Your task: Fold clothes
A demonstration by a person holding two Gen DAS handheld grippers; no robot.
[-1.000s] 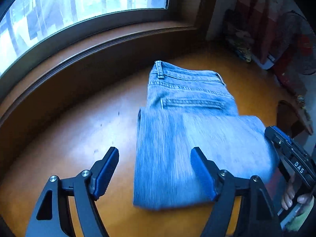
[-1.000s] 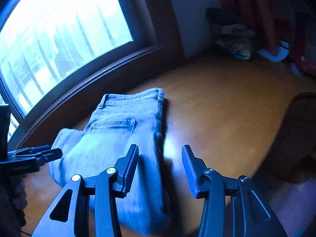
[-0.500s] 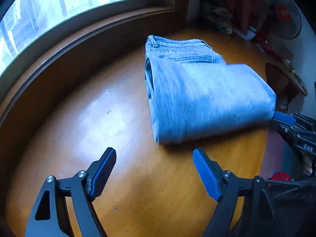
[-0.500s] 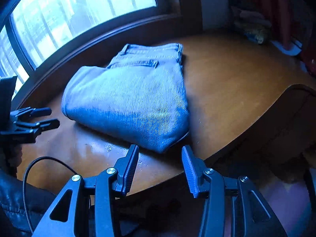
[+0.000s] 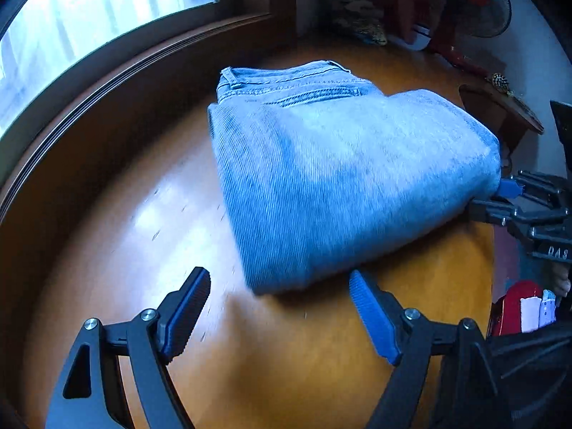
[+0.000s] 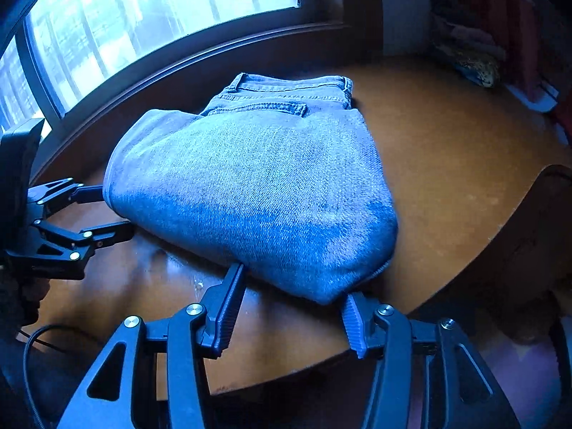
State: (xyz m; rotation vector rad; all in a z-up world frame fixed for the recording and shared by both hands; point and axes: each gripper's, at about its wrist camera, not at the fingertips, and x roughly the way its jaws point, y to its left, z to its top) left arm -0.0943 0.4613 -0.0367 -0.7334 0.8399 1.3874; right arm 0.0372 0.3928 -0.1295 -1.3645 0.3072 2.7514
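Observation:
Light blue jeans (image 5: 339, 178) lie folded on the round wooden table (image 5: 125, 250), waistband toward the window. My left gripper (image 5: 279, 286) is open, and the near left corner of the fold sits right at the gap between its blue pads. In the right wrist view the jeans (image 6: 257, 186) fill the middle. My right gripper (image 6: 293, 287) is open, its fingers astride the near right corner of the fold. Each gripper shows in the other's view: the right gripper (image 5: 497, 198) at the jeans' right end, the left gripper (image 6: 107, 211) at their left end.
A curved window (image 6: 143, 18) with a dark wooden sill (image 5: 107, 82) runs behind the table. A chair back (image 6: 536, 221) stands past the table's right edge. A fan (image 5: 479, 3) and cloth clutter (image 6: 475, 68) sit at the back right. A cable (image 6: 39, 336) hangs at the lower left.
Both grippers have moved in toward the jeans, which now reach their fingertips. The right gripper's jaws have opened wider. The jeans have stayed in place.

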